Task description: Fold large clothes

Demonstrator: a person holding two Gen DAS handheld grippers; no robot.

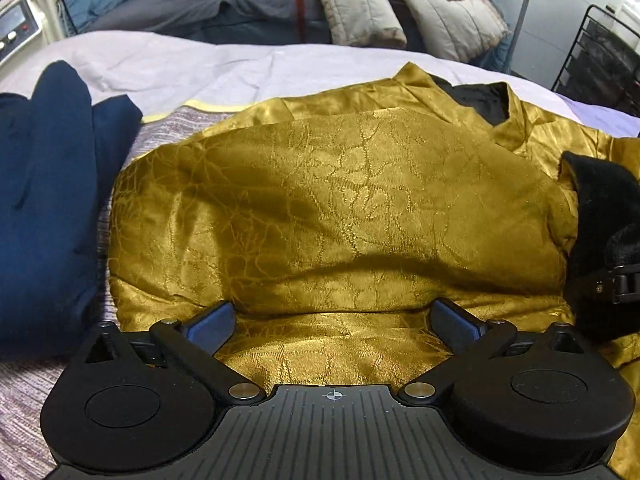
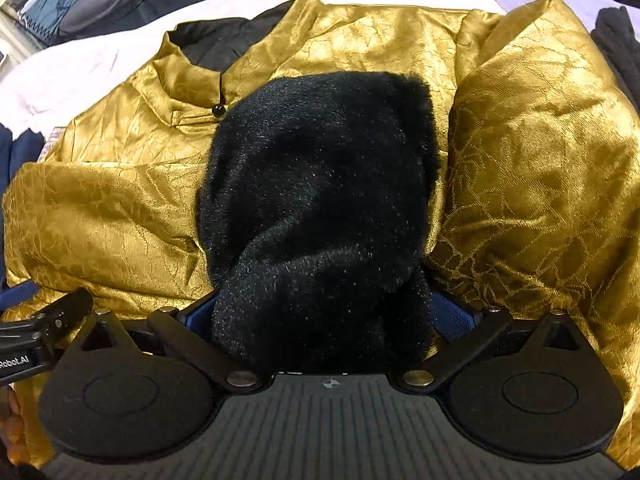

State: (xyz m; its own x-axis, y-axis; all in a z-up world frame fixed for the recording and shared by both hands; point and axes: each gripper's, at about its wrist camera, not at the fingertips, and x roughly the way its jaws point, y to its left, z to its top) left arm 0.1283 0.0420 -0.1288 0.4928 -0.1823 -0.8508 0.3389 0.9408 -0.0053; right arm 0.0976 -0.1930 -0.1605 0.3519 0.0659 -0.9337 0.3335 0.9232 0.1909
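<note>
Gold brocade jacket (image 1: 340, 200) lies part-folded on the lilac bedsheet (image 1: 200, 64). Left gripper (image 1: 332, 320) jaws spread wide, empty, over it. Right gripper (image 2: 320, 316) jaws spread wide w/ black fur cuff (image 2: 320, 200) between.

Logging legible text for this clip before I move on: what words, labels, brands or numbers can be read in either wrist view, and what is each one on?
"Robot.AI", possibly cut off at the frame edge: on the left claw's black body, seen at the left edge of the right wrist view.
Control panel at the far left of the left wrist view: has a display and buttons, too small and blurred to read.
Gold jacket and its black fleece lining: no readable text.
</note>
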